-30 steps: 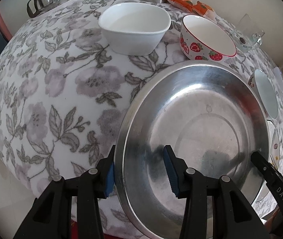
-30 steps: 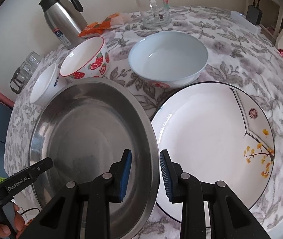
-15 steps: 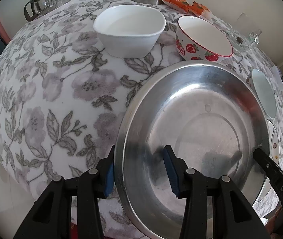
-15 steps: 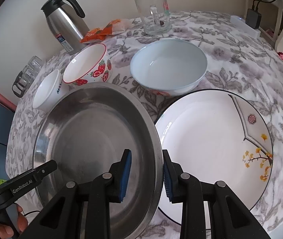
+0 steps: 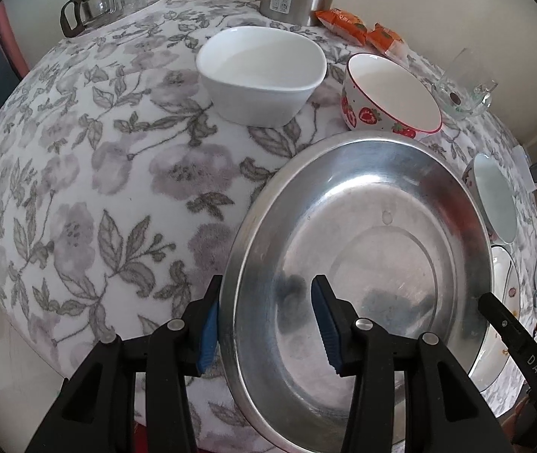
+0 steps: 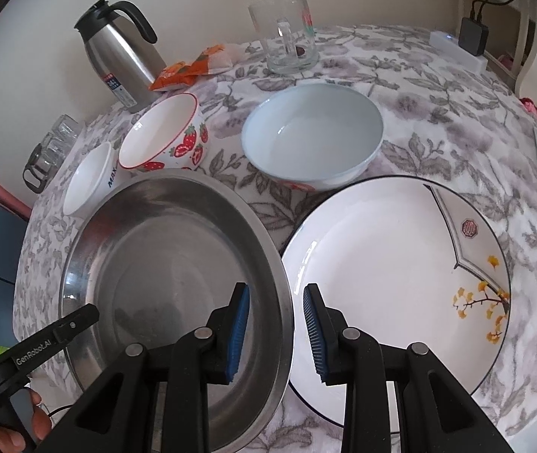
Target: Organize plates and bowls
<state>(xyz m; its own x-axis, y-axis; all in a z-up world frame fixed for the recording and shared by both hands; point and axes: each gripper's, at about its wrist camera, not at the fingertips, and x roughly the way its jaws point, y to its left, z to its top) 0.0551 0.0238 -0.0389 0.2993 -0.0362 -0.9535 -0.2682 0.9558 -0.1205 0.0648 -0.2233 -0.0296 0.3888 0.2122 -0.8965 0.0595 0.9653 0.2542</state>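
My left gripper [image 5: 264,324] and right gripper [image 6: 276,330] each straddle opposite rims of the steel plate [image 5: 363,264]. The left jaws are opening, not pressing; the right ones stand apart. The white plate [image 6: 400,264] lies just right of the steel plate.
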